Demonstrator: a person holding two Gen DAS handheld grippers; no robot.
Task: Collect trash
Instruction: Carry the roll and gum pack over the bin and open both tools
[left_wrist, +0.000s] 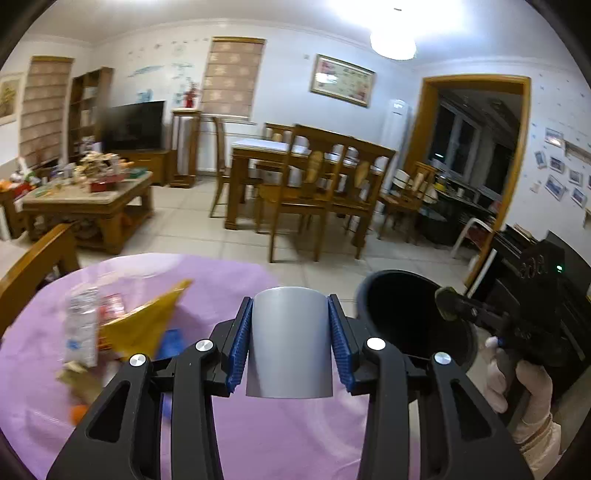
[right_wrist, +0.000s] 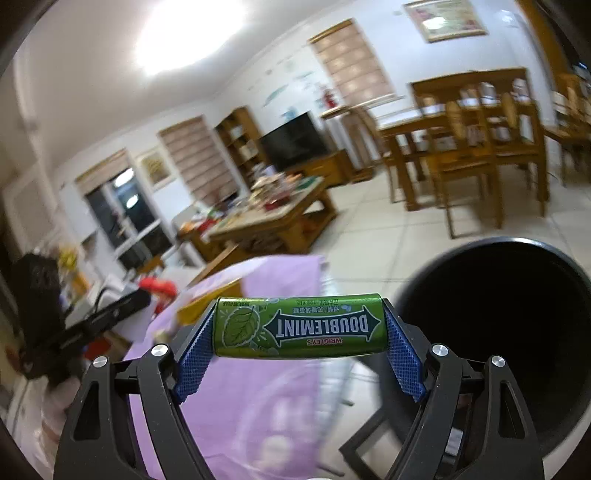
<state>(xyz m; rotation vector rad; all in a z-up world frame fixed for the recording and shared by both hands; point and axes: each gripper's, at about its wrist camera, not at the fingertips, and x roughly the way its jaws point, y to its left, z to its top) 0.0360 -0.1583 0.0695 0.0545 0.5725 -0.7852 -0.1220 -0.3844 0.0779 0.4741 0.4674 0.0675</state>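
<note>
Two grippers are at work, each with one piece of trash. The left gripper (left_wrist: 290, 345) clamps a single grey cup (left_wrist: 290, 343) between its blue pads (left_wrist: 239, 347), the cup upright with its rim away from the camera. The right gripper (right_wrist: 299, 343) holds one green Doublemint gum pack (right_wrist: 299, 326) endwise between its pads, the jaws standing wide to span its length — the printing reads upside down in the right wrist view.

Below both lies the tabletop (left_wrist: 258, 435), covered in a lilac cloth. On it, to the left of the left gripper, sits a blurred heap of wrappers (left_wrist: 110, 328): a yellow bag, a silvery packet and something blue and orange can be told, but an exact count cannot.

Just past the tabletop's right edge stands one black bin (right_wrist: 509, 332), its mouth open. Its inside is dark, so what it contains cannot be told. In the left wrist view the right gripper (left_wrist: 448, 304) reaches over the bin's rim (left_wrist: 364, 295), held by a white-gloved hand (left_wrist: 517, 384).

Farther off are a cluttered coffee table (left_wrist: 88, 199), a dining table with chairs (left_wrist: 310, 166) and a television (left_wrist: 133, 125).
</note>
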